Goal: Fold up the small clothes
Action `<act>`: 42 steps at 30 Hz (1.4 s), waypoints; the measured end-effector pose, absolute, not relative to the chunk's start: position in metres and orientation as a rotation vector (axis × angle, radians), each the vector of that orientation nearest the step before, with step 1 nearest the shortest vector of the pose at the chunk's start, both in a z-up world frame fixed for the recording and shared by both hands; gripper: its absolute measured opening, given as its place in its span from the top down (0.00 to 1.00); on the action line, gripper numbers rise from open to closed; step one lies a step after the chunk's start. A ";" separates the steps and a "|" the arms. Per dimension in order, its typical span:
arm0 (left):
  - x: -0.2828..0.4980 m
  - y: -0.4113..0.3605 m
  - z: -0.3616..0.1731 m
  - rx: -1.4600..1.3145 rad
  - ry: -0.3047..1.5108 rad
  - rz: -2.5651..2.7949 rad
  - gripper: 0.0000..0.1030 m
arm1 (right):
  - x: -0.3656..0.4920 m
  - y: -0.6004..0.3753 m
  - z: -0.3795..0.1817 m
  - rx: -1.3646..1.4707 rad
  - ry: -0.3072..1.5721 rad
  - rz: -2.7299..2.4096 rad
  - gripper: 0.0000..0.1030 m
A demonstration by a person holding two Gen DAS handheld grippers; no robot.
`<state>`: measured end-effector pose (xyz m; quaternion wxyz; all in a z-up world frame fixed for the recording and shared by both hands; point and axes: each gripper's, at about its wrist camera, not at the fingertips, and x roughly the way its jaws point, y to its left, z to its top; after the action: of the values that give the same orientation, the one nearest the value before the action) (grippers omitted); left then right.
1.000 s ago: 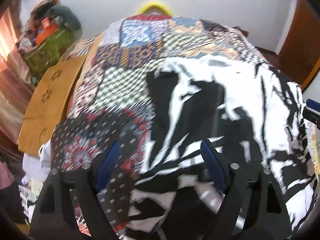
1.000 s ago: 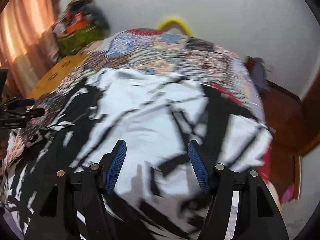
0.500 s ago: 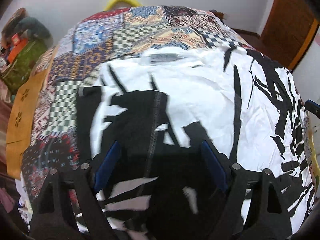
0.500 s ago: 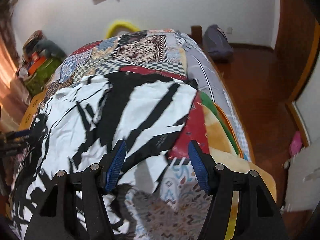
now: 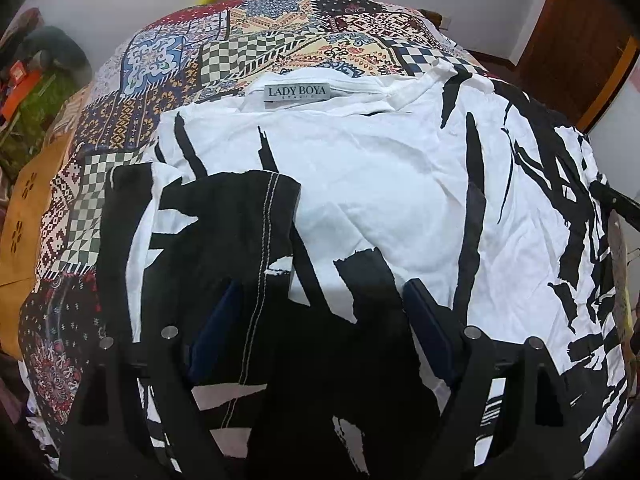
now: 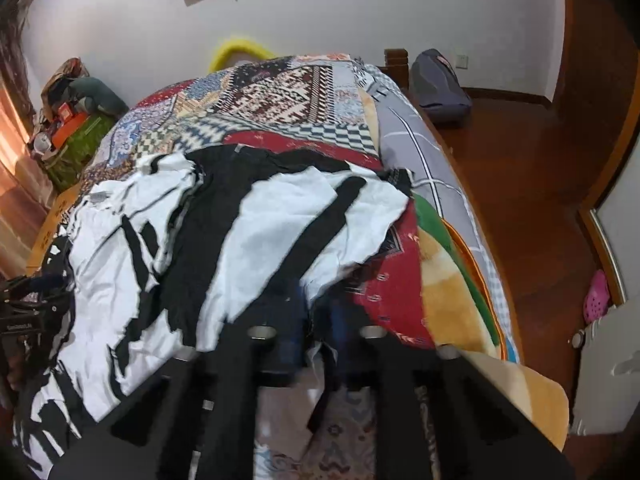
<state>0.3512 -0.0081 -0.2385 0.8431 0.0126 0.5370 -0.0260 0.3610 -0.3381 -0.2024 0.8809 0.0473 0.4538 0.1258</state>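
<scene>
I saw the white cotton shirt with black brush-stroke print (image 5: 384,184) lying flat on the patchwork quilt (image 5: 256,48), my left gripper (image 5: 320,320) spread wide above it, my right gripper (image 6: 316,320) pinching its hem.

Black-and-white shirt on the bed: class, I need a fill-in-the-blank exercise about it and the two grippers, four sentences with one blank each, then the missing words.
1. The label inside the collar of the black-and-white shirt reads LADY ____.
2. The shirt lies spread on a ____ quilt of many prints.
3. The left gripper hangs over the shirt with its jaws ____.
4. The right gripper is ____ on the shirt's edge.

Missing words: BOYA; patchwork; open; shut
</scene>
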 end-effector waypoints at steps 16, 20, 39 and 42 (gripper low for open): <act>0.313 0.026 -0.180 -0.009 1.010 -0.016 0.19 | 0.332 -0.243 -0.123 0.037 0.784 0.550 0.95; 0.305 0.036 -0.174 -0.008 1.000 -0.005 0.19 | 0.334 -0.204 -0.147 -0.011 0.854 0.613 0.95; 0.332 -0.017 -0.174 0.012 1.002 -0.132 0.19 | 0.329 -0.227 -0.159 -0.011 0.928 0.592 0.69; 0.349 -0.041 -0.180 0.042 1.010 -0.153 0.19 | 0.333 -0.238 -0.161 -0.023 0.918 0.559 0.69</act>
<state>0.3488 -0.0406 -0.1795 0.8721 0.0203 0.4833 -0.0733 0.3335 -0.2376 -0.1607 0.8590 -0.0110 0.4372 0.2662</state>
